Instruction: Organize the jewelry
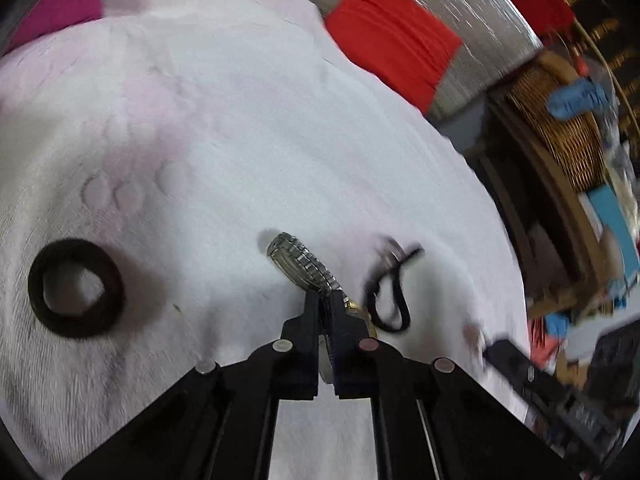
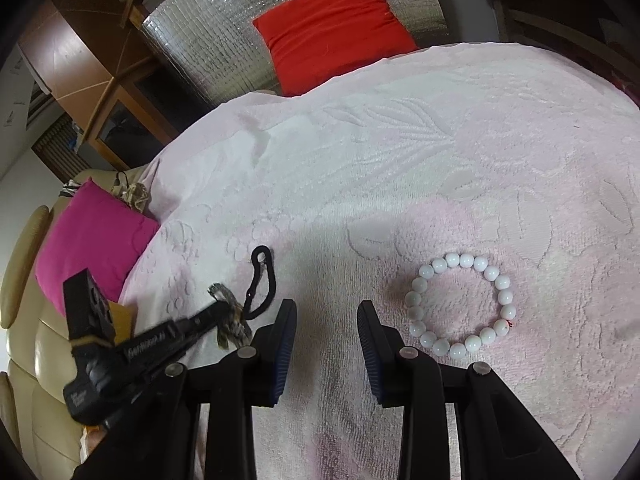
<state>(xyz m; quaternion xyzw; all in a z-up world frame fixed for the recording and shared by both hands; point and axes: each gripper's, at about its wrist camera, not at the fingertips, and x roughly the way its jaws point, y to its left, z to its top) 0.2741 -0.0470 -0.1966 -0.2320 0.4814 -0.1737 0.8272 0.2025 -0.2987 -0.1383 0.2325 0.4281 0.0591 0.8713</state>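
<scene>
white bead bracelet, black hair tie, embossed pale-pink towel

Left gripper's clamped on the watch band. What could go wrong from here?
1. The left gripper pinches only the watch band's edge, so it may slip out when lifted.
2. The thin black cord lies against the watch and could drag along.
3. The open right gripper sits close beside the white bead bracelet and might nudge it.

A pale pink terry towel with a raised leaf pattern is covering the surface, looking soft and matt. On it, a ribbed metal watch band is glinting, glossy white beads of a bracelet are shining, and a fuzzy black hair tie is looking matt. Behind, a red cloth cushion is lying against crinkled, shiny silver foil sheeting.
</scene>
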